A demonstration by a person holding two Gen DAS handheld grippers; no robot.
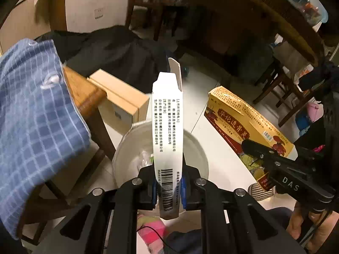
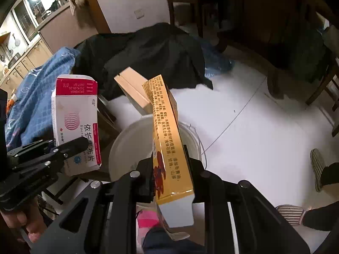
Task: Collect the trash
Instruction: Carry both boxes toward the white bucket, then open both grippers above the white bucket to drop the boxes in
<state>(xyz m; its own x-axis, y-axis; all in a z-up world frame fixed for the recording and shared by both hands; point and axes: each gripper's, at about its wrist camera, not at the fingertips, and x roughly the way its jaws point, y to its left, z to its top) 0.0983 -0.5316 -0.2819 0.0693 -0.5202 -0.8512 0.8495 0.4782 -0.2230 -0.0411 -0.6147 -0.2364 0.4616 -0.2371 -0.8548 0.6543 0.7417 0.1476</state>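
My left gripper (image 1: 168,187) is shut on a white medicine box (image 1: 167,131) with black print and a barcode; it sticks up between the blue pads. Seen from the right wrist, the same white and pink box (image 2: 76,122) hangs in the left gripper (image 2: 74,146) at the left. My right gripper (image 2: 171,175) is shut on a long yellow medicine box (image 2: 167,139); from the left wrist that yellow box (image 1: 243,124) shows at the right in the right gripper (image 1: 252,148). Both boxes hang above a white trash bucket (image 1: 197,146) (image 2: 120,148) on the floor.
A wooden chair with a blue checked cloth (image 1: 31,110) and a dark garment (image 2: 148,57) stands left of the bucket. A tan cardboard box (image 1: 120,97) leans behind it. Table and chair legs (image 1: 281,89) stand at the right. Striped slippers (image 2: 317,167) rest on the white tiles.
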